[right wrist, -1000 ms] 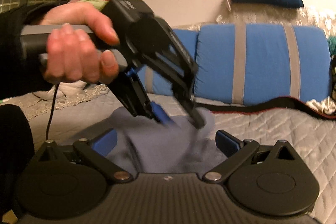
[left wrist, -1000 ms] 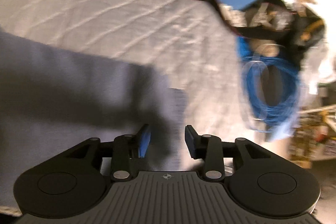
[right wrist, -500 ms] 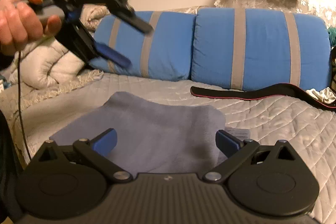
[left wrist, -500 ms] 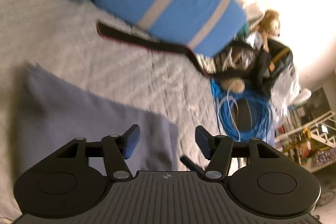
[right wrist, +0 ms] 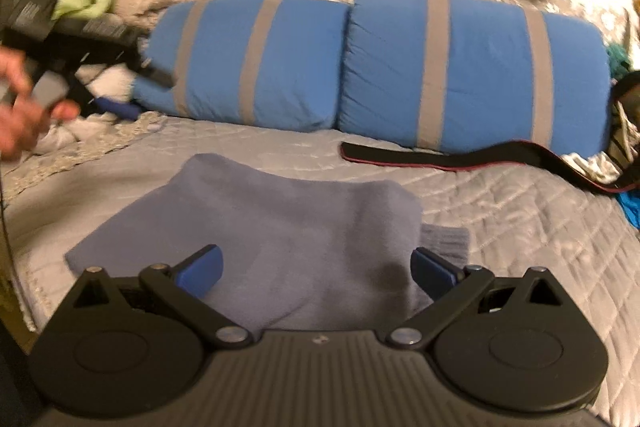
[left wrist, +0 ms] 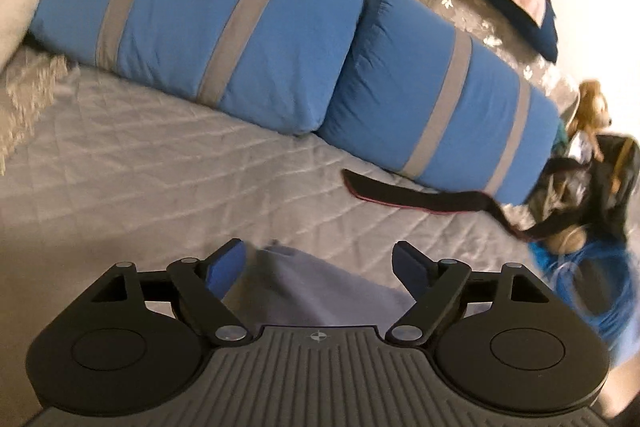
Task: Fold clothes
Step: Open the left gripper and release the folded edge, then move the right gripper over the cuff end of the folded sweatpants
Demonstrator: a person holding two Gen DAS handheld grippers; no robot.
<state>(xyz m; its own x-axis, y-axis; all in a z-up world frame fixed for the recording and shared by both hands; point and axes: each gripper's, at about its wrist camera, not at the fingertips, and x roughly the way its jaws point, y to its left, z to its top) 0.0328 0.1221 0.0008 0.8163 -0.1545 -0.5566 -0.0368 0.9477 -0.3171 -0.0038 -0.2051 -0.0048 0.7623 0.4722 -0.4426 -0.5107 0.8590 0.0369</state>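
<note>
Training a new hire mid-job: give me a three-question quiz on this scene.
1. True or false: the right gripper has its jaws shut on the grey-blue garment.
2. What lies in front of the right-hand blue pillow? A) black strap B) a shoe C) a book
3. Fill in: the garment lies on the quilted ____.

Key: 1 false, jaws open; 2 A, the black strap; 3 bedspread.
</note>
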